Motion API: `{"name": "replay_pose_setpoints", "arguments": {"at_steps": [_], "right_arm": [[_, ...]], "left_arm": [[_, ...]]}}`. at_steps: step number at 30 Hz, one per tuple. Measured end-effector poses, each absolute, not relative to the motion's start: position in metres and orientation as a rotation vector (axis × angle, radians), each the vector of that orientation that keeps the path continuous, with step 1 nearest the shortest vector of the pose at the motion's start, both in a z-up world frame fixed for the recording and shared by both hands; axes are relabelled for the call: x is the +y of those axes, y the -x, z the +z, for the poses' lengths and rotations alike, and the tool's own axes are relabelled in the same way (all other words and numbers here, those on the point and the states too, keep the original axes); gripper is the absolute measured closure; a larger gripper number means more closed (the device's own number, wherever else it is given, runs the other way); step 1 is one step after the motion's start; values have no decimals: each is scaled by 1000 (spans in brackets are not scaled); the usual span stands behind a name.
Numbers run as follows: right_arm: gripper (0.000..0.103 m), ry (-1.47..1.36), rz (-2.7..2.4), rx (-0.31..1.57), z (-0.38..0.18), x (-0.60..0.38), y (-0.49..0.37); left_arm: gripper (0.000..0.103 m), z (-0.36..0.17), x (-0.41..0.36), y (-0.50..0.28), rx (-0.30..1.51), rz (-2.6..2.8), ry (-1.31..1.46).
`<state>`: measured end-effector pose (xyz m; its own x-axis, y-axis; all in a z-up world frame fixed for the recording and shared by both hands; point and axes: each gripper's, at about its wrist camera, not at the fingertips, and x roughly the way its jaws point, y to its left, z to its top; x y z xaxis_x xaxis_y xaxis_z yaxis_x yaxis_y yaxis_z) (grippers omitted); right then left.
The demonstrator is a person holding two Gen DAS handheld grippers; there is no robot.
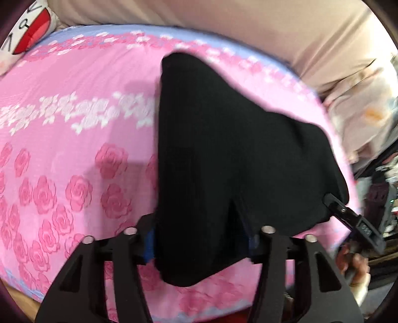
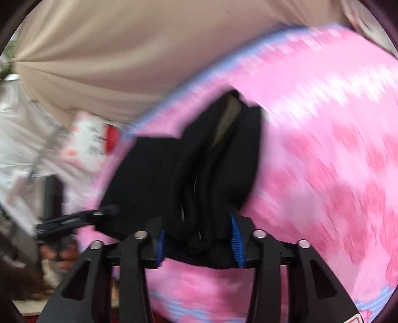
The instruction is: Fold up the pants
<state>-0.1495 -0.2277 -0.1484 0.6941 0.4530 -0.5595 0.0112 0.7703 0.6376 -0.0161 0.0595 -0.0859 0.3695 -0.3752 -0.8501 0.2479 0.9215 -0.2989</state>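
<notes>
Left wrist view: black pants (image 1: 236,154) filling the centre of the frame, lifted over a bed (image 1: 62,149) with a pink rose-print cover, the dark cloth running from the upper middle down to the lower middle. Left hand-held gripper (image 1: 199,244) clamped on a thick bunch of that cloth, blue pads half buried at either side of it. At the right edge of the frame, the right hand-held gripper (image 1: 334,201) biting the far corner of the same garment, a hand blurred just below it. Red-and-white cushion (image 1: 27,32) in the upper left, beige curtain (image 1: 248,22) along the top.

Right wrist view: strongly motion-blurred. Right hand-held gripper (image 2: 199,242) closed around several stacked layers of the pants (image 2: 199,169), blue pads pressed against the bundle on both sides. Left hand-held gripper (image 2: 109,211) visible at the lower left, gripping the other end.

Judged from the layers: at least one fold apparently made, since multiple thicknesses sit between the right fingers and the garment reads as short and compact rather than full length. Held aloft at both ends, not yet laid flat. Probably remaining: lowering onto the bed, bringing one end over the other, smoothing the stack. Exact count of folds not readable in the blur.
</notes>
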Motion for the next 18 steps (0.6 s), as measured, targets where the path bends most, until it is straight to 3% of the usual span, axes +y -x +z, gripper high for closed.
{"name": "replay_pose_setpoints", "arguments": {"at_steps": [5, 18], "right_arm": [[38, -709, 271, 756, -144, -232, 149], [28, -682, 268, 756, -146, -223, 141]], "left_arm": [[23, -87, 68, 24, 1089, -333, 119], [17, -87, 62, 26, 1058, -285, 64]]}}
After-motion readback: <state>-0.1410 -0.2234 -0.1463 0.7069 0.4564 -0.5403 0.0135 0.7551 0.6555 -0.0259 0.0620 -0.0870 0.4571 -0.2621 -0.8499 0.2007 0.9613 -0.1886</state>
